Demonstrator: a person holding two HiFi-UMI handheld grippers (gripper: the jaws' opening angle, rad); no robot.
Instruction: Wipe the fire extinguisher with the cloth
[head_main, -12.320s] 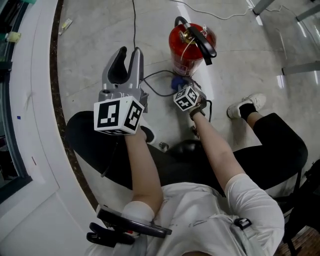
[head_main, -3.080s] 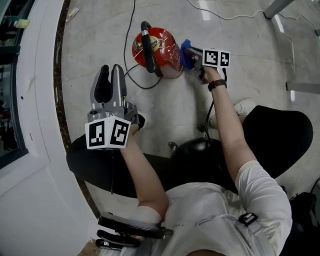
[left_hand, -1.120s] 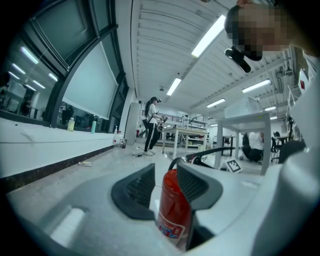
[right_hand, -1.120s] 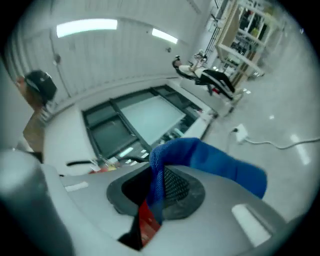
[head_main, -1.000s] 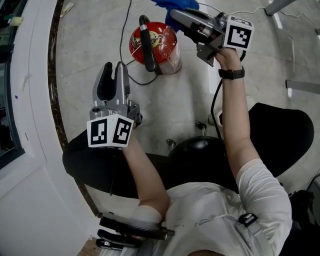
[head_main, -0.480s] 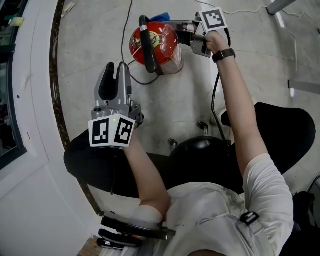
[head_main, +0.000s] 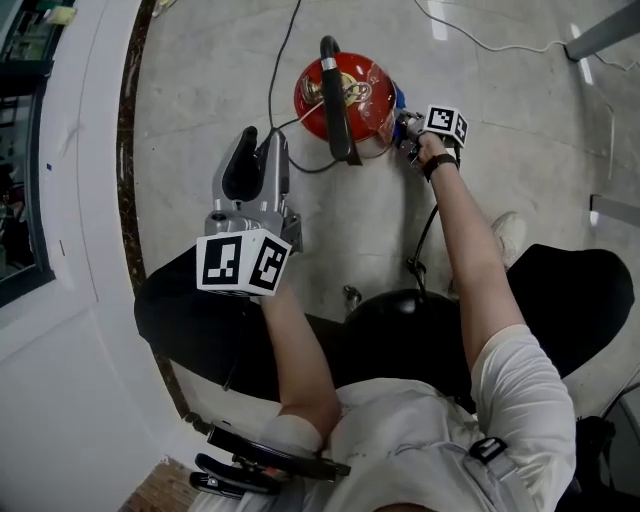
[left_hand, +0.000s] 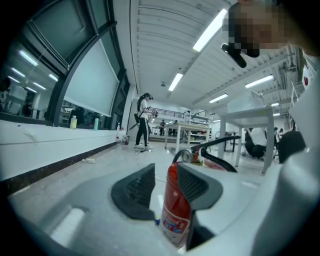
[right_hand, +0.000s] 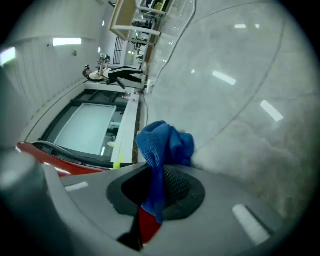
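The left tool (head_main: 260, 148) is held out in front of the body at the near left, its jaws pointed away and set slightly apart, with nothing gripped between them. Its marker cube (head_main: 243, 262) sits at the near end, above the wrist. The left forearm (head_main: 292, 345) is bare and bent at the elbow. The right arm (head_main: 470, 262) is stretched almost straight toward the far right, with a dark band (head_main: 437, 163) worn on the wrist. The right tool (head_main: 408, 122) is lowered farther out than the left; its jaws are closed on a blue cloth (right_hand: 165, 142), which bunches beyond the tips.
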